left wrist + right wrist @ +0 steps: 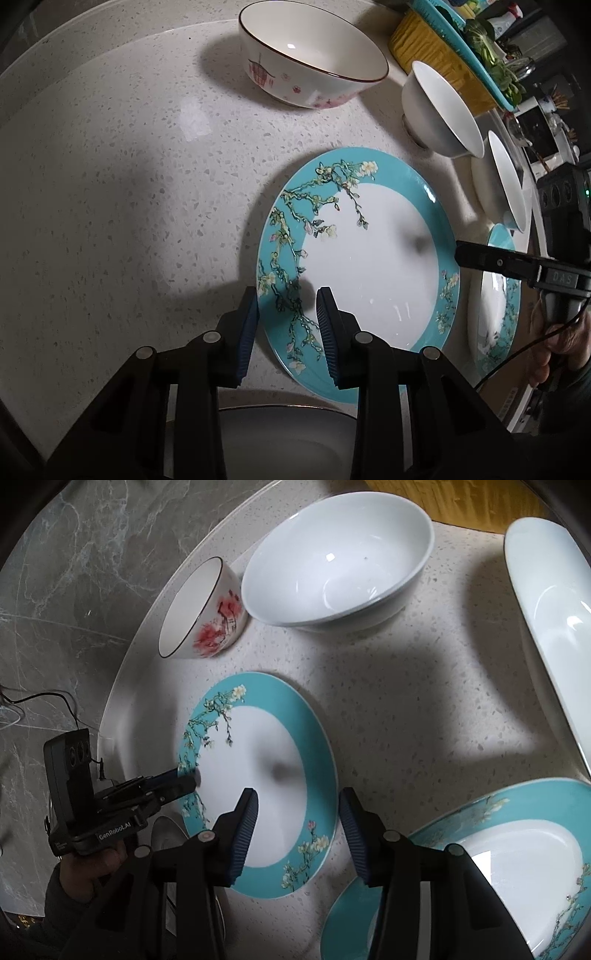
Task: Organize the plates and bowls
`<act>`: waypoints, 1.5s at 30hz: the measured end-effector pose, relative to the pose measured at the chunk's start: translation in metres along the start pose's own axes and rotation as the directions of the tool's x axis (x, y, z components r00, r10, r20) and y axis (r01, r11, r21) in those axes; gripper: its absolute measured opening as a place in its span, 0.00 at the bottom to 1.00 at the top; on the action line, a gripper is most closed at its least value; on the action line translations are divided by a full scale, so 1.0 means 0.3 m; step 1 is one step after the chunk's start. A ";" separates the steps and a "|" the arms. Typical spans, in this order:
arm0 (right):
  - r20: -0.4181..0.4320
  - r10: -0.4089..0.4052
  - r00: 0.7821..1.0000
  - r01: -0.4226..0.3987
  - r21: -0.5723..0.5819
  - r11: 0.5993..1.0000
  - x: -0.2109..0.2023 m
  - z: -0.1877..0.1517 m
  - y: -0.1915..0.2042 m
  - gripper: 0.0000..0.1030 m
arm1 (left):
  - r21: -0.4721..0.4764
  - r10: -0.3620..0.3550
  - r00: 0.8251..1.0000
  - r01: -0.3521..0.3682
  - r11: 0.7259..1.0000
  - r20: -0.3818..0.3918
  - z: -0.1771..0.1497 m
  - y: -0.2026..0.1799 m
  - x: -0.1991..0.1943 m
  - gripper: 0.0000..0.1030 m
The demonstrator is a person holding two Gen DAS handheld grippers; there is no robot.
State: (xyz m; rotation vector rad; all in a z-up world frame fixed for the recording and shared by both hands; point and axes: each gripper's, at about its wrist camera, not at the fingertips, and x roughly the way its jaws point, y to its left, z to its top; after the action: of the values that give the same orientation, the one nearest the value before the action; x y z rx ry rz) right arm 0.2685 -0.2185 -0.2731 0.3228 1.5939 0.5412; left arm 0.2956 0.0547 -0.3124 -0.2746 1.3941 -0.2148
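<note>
Glazed and slick, the teal plate (369, 266) is lying flat on the counter (129, 203) while we are pinching its rim in the left gripper (288, 314), the right gripper (299, 830) hovering open and empty, so the thin-edge pinch may be slipping.

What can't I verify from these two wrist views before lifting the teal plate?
- Left hand-held gripper: whether its pads press the teal plate rim; in the right wrist view its own body hides the contact.
- Second teal plate: cut off by the frame edge and covered by the right hand-held gripper.
- Dish below the left fingers: mostly hidden.
- Long white dish: cut off at the right edge.
</note>
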 end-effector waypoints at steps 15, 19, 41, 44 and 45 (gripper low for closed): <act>-0.039 -0.142 0.989 0.140 -0.047 0.989 0.021 0.016 0.001 0.11 | 0.042 0.047 0.999 -0.047 0.998 0.004 -0.013 -0.025 -0.004 0.24; -0.070 -0.171 0.983 0.166 -0.075 0.983 0.042 0.025 0.028 0.13 | 0.039 0.037 0.999 -0.037 0.999 0.000 -0.015 -0.012 -0.006 0.24; -0.003 -0.207 0.978 0.204 -0.154 0.967 0.015 0.031 0.060 0.15 | 0.042 0.070 0.997 -0.071 0.997 0.020 -0.003 -0.030 -0.015 0.20; -0.004 -0.206 0.979 0.203 -0.156 0.967 0.014 0.035 0.057 0.15 | 0.039 0.069 0.997 -0.070 0.997 0.022 -0.003 -0.026 -0.025 0.20; -0.003 -0.205 0.979 0.202 -0.153 0.967 0.010 0.036 0.057 0.15 | 0.037 0.069 0.997 -0.070 0.997 0.024 -0.002 -0.026 -0.028 0.20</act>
State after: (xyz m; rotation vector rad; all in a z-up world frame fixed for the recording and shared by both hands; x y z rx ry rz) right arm 0.2769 -0.2008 -0.2671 0.0381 1.5723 0.5048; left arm 0.2937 0.0499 -0.3022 -0.1964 1.3733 -0.1801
